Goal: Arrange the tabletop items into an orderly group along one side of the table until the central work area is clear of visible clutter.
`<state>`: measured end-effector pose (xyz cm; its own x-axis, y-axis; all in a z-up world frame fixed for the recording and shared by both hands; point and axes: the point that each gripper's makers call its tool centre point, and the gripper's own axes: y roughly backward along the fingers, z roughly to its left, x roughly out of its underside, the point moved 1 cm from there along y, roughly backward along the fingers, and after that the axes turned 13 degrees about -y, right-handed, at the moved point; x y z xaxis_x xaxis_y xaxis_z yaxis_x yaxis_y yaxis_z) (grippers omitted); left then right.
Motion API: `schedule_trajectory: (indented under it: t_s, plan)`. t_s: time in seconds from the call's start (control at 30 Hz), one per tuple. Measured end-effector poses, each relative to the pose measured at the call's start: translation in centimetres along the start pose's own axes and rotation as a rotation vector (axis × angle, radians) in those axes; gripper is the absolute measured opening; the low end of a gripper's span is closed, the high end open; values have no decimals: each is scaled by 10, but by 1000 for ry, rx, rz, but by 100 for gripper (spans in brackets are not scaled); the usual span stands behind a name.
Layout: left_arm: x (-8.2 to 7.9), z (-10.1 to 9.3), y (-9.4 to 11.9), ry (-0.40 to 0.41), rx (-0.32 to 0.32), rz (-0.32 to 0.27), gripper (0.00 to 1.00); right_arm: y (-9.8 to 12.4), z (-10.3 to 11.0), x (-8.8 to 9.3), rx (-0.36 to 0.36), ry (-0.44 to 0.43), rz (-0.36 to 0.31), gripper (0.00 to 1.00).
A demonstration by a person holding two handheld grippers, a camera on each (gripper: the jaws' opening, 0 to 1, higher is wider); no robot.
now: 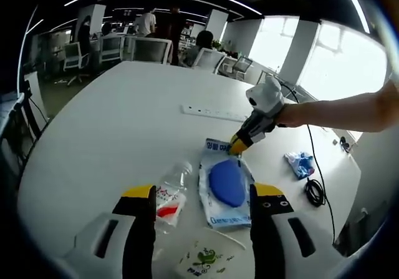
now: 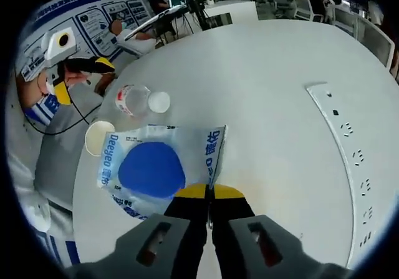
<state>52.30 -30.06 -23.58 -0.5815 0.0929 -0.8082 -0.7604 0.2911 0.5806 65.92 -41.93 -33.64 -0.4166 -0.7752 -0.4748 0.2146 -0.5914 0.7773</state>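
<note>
I have the right gripper (image 2: 209,195) with its fingers pressed together on the header edge of the bag (image 2: 156,163) — a clear plastic pouch with a blue round pad inside, lying flat on the white counter (image 2: 268,73). In the left gripper view the same pinch shows at the bag's far end, while my left gripper (image 1: 202,210) hovers with fingers spread over the bag's near end and touches nothing. A clear bottle (image 1: 169,198) lies on its side just beside the bag, and a small packet with a green print (image 1: 202,260) sits near the left fingers. A power strip (image 1: 215,112) lies farther out on the counter; a small blue wrapper (image 1: 300,164) and a coiled cable (image 1: 315,191) sit toward the edge. To do this step well, I judge I should drag the bag low and slow toward one side, keeping the pinch on the stiff header so the film does not tear or slip. The bag reads "Deqeo" along one edge; the header's characters I cannot read.
</note>
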Motion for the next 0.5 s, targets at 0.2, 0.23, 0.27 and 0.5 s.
schedule_trajectory:
  t_s: [0.2, 0.23, 0.27, 0.5]
  plan:
    - [-1, -6, -3, -6, 15, 3, 61, 6, 0, 4, 13, -12, -14, 0]
    - [-2, -9, -3, -10, 19, 4, 60, 7, 0, 4, 16, -14, -17, 0]
    - [-3, -10, -4, -13, 23, 3, 60, 8, 0, 5, 19, -18, -19, 0]
    - [-6, -22, -9, -21, 50, 8, 58, 24, 2, 11, 40, -77, -75, 0]
